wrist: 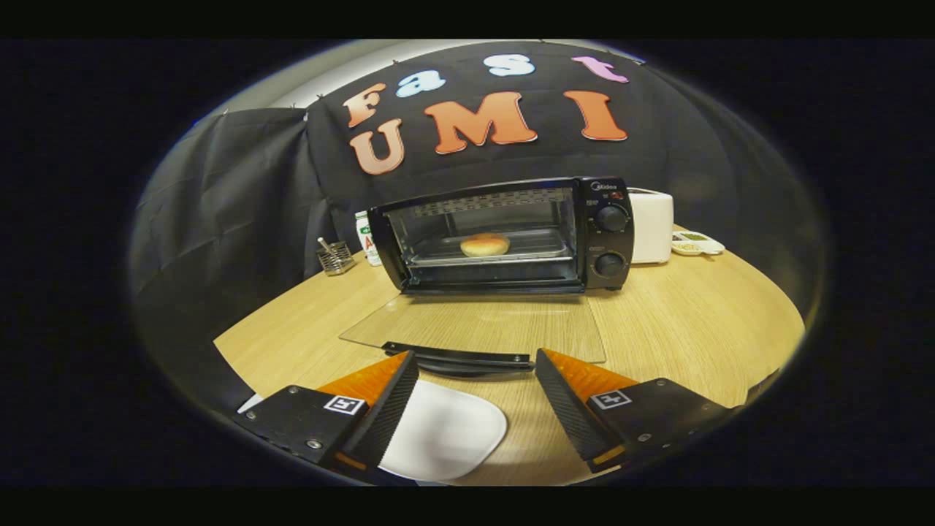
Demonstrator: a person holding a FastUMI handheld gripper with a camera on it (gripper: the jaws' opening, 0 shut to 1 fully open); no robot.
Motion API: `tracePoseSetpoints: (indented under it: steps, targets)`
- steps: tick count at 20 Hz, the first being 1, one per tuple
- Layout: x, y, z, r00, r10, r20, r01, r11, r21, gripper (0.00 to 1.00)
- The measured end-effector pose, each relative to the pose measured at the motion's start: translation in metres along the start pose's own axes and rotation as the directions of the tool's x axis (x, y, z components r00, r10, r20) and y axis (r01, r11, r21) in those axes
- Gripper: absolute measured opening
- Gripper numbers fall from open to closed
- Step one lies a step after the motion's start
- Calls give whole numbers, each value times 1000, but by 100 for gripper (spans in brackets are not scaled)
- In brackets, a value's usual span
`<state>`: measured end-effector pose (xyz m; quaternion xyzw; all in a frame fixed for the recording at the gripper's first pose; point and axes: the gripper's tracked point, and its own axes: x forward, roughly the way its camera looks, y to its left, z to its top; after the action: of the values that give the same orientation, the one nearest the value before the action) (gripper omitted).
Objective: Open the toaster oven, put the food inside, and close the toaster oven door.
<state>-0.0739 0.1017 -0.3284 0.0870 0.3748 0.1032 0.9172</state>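
From my seat I see the gripper [475, 365] with its two fingers spread wide and nothing between them but bare tabletop and part of a white plate [445, 431], whose near side is cut off behind the left finger. Just ahead of the fingertips lies the dark handle [460, 358] of the toaster oven [504, 234] door [482, 325], which is folded fully down flat on the wooden table [694, 321]; the glass is so clear that its edges are hard to trace against the wood grain. Beyond it the oven stands open, and I count one bun [485, 244] sitting on one tray [504, 252] inside, near the middle of the cavity. Two knobs [611, 218] stack on the oven's right panel. Left of the oven, a wire holder [335, 257] with something thin in it and a bottle [365, 237], half hidden by the oven's corner, are too small to identify. To the right stand a white appliance [651, 225] and a small flat item [697, 242] I cannot make out. Open tabletop stretches to the right of the door, out to the table's rounded edge.
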Motion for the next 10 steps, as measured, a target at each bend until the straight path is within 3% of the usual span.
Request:
tracePoseSetpoints:
  steps: [4, 10]
  targets:
    - [3, 12, -16, 999, 7, -50, -7, 1000, -6, 96]
    - [16, 9, -30, 990, -46, -131, 44, 999, -22, 95]
